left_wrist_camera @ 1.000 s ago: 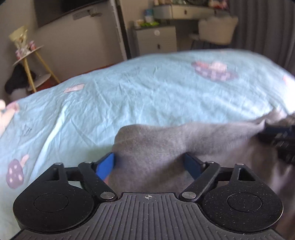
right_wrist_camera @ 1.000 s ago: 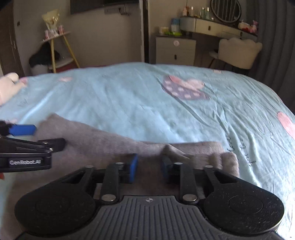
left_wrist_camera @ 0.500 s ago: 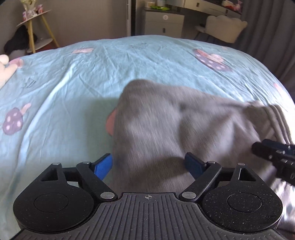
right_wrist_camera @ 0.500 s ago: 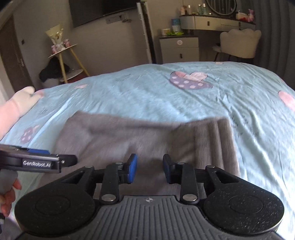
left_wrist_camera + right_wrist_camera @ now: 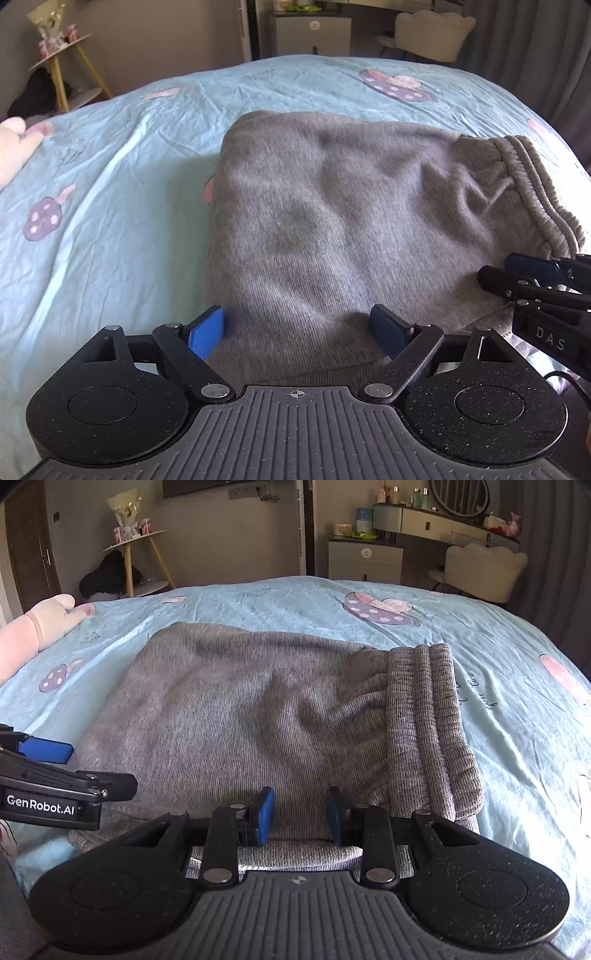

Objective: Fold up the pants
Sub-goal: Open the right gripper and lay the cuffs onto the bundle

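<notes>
The pants [image 5: 251,716] have dropped flat; both claws [image 5: 299,330] [image 5: 300,814] gape empty; one reads "GenRobot.AI" [image 5: 40,804].

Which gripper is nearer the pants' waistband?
Right. The right gripper sits just left of the waistband; the left gripper is at the pants' opposite edge.

The grey sweatpants [image 5: 343,229] [image 5: 258,716] lie folded into a compact, roughly rectangular bundle on the light-blue bedsheet [image 5: 110,177] [image 5: 517,701]. The fabric is a soft ribbed knit, faintly creased across the top layer. The elastic waistband [image 5: 543,192] [image 5: 432,709] (gathered and ribbed) runs along the bundle's right edge, its layers stacked. The far left corner is rounded, and a lower layer peeks out along the near edge.
</notes>
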{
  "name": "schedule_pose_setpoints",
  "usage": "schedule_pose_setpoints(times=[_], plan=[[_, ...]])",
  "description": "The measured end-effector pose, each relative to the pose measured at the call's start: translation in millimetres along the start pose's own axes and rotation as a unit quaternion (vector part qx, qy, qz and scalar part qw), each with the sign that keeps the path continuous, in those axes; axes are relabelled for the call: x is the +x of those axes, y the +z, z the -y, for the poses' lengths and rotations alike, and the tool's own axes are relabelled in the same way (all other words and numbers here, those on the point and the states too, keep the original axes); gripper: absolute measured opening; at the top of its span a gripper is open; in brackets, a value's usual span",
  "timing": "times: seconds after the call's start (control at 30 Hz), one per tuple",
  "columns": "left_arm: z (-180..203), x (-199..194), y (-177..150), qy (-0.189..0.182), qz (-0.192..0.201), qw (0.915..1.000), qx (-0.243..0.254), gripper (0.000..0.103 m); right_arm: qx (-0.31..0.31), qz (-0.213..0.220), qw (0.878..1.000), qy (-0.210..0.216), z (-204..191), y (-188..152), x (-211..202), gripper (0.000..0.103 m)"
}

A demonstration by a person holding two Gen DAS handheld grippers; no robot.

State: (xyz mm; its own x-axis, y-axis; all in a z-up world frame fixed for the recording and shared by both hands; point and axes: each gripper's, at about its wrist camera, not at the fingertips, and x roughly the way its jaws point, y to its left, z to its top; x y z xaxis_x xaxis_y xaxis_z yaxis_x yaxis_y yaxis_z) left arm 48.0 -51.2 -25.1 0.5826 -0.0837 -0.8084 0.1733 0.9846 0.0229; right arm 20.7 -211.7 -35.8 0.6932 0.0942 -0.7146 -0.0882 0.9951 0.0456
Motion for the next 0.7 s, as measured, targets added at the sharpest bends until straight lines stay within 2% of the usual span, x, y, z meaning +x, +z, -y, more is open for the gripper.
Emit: schedule_pose_setpoints(times=[0.3, 0.7], plan=[[-2, 1, -13, -0.003, 0.021, 0.9997, -0.009, 0.092, 0.007, -0.005, 1.0, -0.004, 0, -3, 1, 0.03], [-9, 9, -17, -0.037, 0.014, 0.9988, -0.028, 0.096, 0.001, -0.008, 1.0, -0.006, -1, -3, 5, 0.031]])
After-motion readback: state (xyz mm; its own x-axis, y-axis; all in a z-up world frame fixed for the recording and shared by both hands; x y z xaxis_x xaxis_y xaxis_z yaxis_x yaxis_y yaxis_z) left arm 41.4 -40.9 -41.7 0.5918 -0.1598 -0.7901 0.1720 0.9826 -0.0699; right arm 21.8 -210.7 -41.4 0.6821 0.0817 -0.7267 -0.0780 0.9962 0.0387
